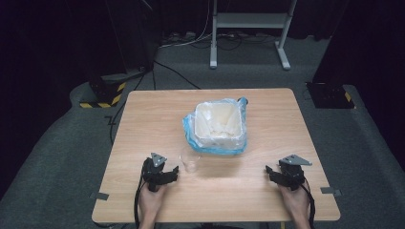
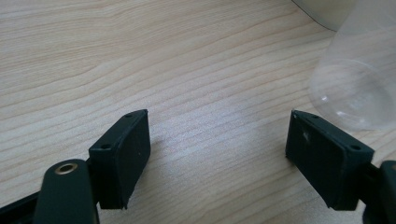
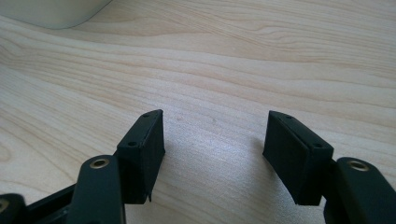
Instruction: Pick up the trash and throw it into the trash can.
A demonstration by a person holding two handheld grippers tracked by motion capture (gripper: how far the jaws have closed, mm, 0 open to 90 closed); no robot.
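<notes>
The cup (image 1: 190, 162) stands upright on the table (image 1: 143, 114), just in front of the white bin (image 1: 219, 125) with its blue bag liner (image 1: 189, 133), and just beside the left gripper (image 1: 173, 172), off its tip toward the table's middle. In the left gripper view the cup (image 2: 359, 84) sits beyond and to the right of the right-hand jaw, apart from both pads, so a reach likely needs a small swing that way. The left gripper's jaws are spread wide with only bare wood between them. The right gripper (image 1: 271, 171) is well apart from the cup, jaws also spread and empty. The cup is clear thin plastic, round, empty, its axis vertical
</notes>
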